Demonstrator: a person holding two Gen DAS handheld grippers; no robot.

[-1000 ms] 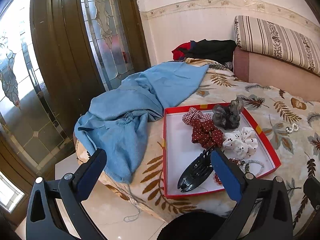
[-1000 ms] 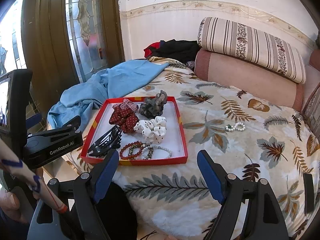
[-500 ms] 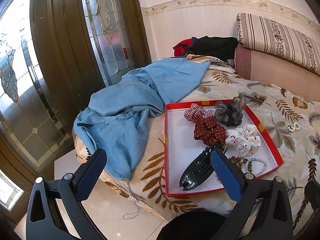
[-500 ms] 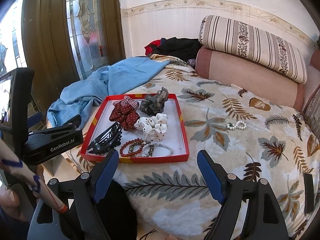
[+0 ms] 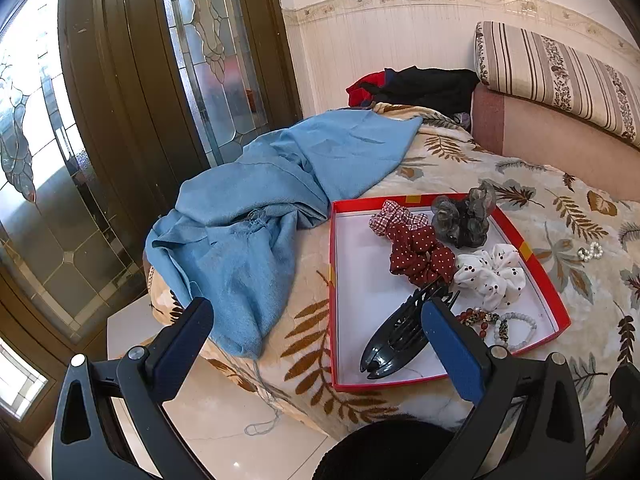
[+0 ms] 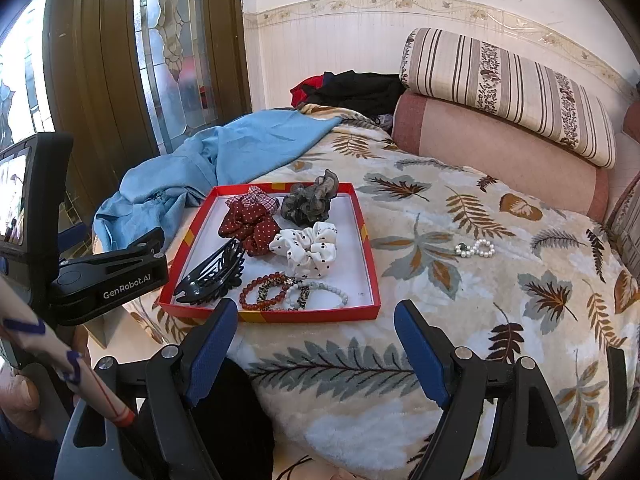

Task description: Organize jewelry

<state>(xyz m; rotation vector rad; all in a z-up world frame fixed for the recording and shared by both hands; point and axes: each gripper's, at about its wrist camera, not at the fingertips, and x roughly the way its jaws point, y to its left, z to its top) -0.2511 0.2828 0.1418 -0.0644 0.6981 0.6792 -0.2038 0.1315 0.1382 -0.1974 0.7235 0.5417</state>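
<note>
A red tray (image 6: 370,272) (image 5: 333,280) lies on the bed. It holds several scrunchies, among them a red dotted one (image 6: 250,226) (image 5: 420,254), a white dotted one (image 6: 308,248) and a grey one (image 6: 308,202), a black hair claw (image 6: 212,276) (image 5: 400,328) and beaded bracelets (image 6: 288,292) (image 5: 496,326). A pearl piece (image 6: 476,249) (image 5: 591,251) lies on the blanket to the right of the tray. My left gripper (image 5: 316,328) is open and empty, short of the tray's near left corner. My right gripper (image 6: 316,332) is open and empty in front of the tray's near edge.
A blue cloth (image 5: 260,216) (image 6: 208,164) drapes over the bed's left corner. Striped bolsters (image 6: 508,92) and dark clothes (image 6: 352,90) lie at the back. Glass doors (image 5: 120,120) stand at the left. The left gripper's body (image 6: 108,276) shows at the left in the right wrist view.
Both grippers have drawn back and up a little, so the tray sits slightly lower and farther in view. Nothing on the bed has moved.
</note>
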